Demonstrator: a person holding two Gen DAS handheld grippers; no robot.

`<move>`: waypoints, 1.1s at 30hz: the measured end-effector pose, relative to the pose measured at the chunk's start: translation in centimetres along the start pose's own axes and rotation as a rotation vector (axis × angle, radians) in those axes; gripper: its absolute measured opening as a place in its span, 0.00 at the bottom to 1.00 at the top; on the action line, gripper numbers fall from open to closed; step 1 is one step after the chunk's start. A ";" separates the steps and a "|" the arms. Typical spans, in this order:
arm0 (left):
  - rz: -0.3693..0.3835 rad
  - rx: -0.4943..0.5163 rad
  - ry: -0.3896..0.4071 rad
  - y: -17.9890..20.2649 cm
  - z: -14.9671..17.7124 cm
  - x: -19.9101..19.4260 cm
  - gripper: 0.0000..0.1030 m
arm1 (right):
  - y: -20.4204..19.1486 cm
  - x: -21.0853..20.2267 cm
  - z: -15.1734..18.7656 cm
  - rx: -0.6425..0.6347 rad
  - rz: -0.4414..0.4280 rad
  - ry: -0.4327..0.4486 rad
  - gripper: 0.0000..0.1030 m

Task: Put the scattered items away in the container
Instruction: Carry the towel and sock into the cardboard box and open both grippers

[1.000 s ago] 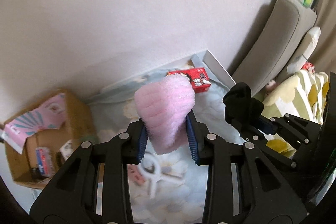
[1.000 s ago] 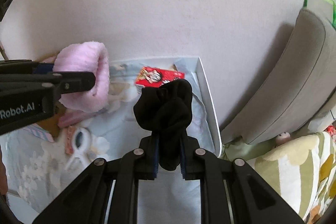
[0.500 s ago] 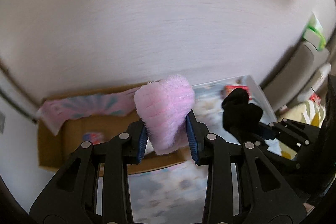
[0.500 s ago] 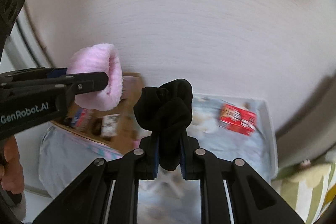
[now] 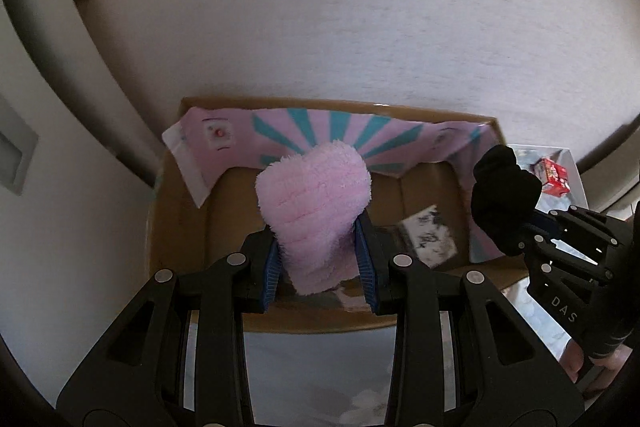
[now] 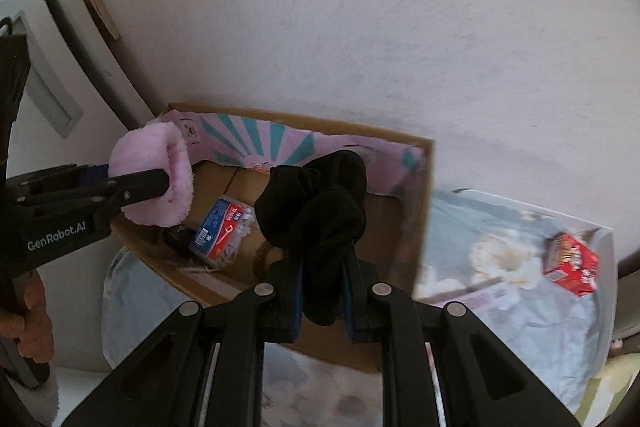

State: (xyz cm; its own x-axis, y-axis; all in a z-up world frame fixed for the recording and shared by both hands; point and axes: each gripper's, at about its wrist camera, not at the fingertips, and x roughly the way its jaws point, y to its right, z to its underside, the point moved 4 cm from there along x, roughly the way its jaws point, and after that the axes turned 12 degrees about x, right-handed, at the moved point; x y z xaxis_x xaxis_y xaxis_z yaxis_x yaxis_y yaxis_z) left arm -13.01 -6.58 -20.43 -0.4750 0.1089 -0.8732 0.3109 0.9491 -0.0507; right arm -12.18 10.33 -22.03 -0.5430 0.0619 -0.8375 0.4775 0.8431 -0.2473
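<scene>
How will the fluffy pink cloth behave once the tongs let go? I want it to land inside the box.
The pink cloth looks soft and floppy: it bulges above the left tongs and is pinched narrow between them. It is probably light, so it should drop limp without rolling. It hangs over the cardboard box, so it would likely land inside.

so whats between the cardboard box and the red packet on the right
Only bare floral sheet lies between the cardboard box and the red packet; the right wrist view shows it best.
</scene>
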 end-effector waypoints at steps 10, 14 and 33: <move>0.013 0.004 -0.020 -0.9 -0.5 0.9 0.41 | -1.9 2.7 -0.4 -0.013 -0.015 -0.032 0.14; -0.001 -0.009 -0.010 -1.8 -1.0 1.2 0.80 | -1.9 4.1 -0.3 0.012 -0.045 -0.104 0.54; 0.001 -0.020 0.001 -1.7 -0.4 0.0 0.88 | -0.8 0.1 0.5 0.051 -0.085 -0.024 0.61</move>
State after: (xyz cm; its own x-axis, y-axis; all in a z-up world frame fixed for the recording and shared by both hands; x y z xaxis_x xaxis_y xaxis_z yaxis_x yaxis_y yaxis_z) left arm -13.84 -8.10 -20.12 -0.4753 0.1101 -0.8729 0.2948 0.9547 -0.0401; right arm -12.32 9.37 -22.19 -0.5669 -0.0220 -0.8235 0.4652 0.8164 -0.3421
